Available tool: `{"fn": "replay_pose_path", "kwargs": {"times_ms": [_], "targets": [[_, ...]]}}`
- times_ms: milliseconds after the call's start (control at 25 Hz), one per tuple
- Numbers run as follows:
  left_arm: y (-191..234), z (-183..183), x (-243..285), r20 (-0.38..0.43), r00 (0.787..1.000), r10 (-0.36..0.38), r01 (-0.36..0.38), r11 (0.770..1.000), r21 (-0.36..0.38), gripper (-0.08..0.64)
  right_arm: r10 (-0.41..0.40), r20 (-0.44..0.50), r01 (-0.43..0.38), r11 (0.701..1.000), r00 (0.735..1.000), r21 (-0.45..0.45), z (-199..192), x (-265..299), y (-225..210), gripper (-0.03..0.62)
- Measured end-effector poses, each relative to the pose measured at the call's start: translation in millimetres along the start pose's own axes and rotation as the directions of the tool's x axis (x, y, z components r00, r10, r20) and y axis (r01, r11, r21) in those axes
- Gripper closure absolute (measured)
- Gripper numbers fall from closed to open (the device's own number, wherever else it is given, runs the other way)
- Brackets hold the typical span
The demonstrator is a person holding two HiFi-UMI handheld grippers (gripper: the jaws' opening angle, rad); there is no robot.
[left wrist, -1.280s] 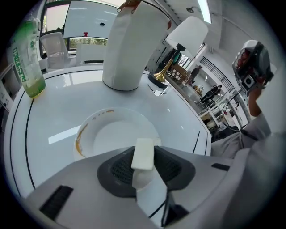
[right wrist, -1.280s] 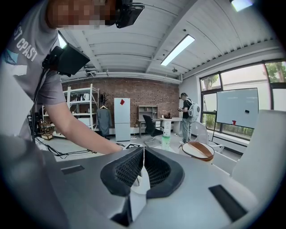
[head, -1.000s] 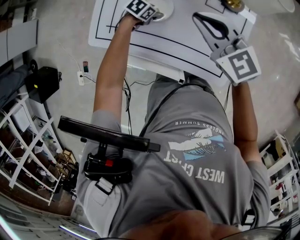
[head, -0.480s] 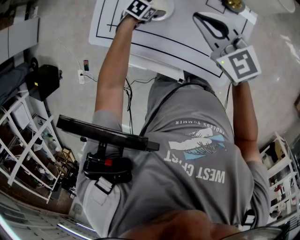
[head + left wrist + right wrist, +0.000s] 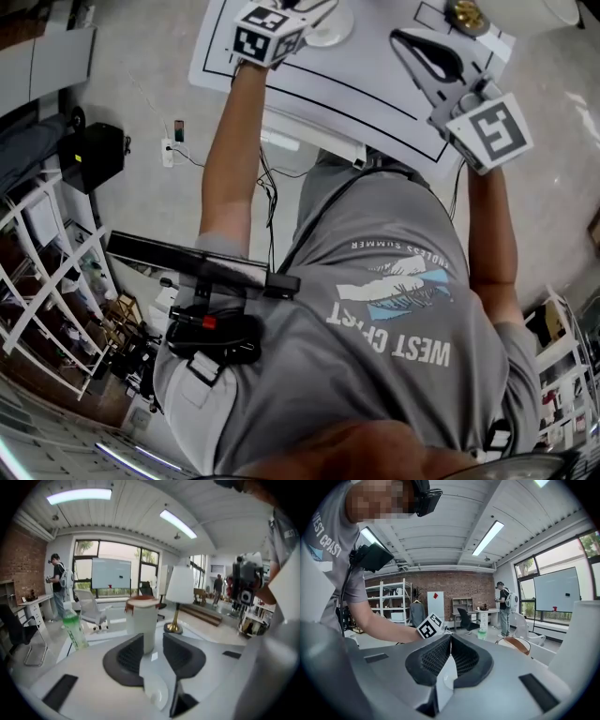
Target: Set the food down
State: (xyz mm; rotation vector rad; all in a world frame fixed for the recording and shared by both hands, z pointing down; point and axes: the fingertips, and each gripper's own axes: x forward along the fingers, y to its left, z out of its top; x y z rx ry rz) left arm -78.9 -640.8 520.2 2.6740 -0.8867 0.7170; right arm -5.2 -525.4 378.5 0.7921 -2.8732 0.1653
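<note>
A white container [image 5: 142,620] with a brown-red top stands on the white table [image 5: 375,84], just beyond my left gripper [image 5: 153,639]. Its jaws have just been closing, but a gap still shows and nothing is between them. In the head view the left gripper [image 5: 305,14] hovers at the top over a white container [image 5: 333,28]. In the right gripper view the container [image 5: 518,645] stands ahead to the right. My right gripper [image 5: 450,637] is shut with nothing in it. It hangs over the table's right part [image 5: 401,37].
A green bottle [image 5: 75,631] stands left of the container, a white lamp [image 5: 179,592] with a brass base [image 5: 464,11] to its right. The table's near edge runs in front of the person's body. Shelves [image 5: 47,281] stand on the floor at left.
The left gripper has lifted up off the table, its marker cube now larger and further left in the head view. The right gripper has barely moved.
</note>
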Motion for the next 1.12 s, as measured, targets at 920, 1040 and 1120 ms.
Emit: {"fn": "replay_pose_path", "kwargs": {"times_ms": [920,1040,1120], "targets": [[-132,155,-249,0.608,0.769,0.198,-0.247,0.969,-0.003,0.553,0.021,0.068,-0.016,0.997,0.997,-0.07,67,-93,44,0.586],[-144,150,-255,0.606,0.77,0.199,-0.251,0.968,0.002,0.552,0.023,0.062,-0.019,0.997,0.998,-0.07,63,-97,51,0.586],[-150,145,-259,0.602,0.773,0.201,-0.253,0.967,0.002,0.552,0.026,0.058,-0.022,0.997,0.998,-0.069,58,-99,57,0.586]]}}
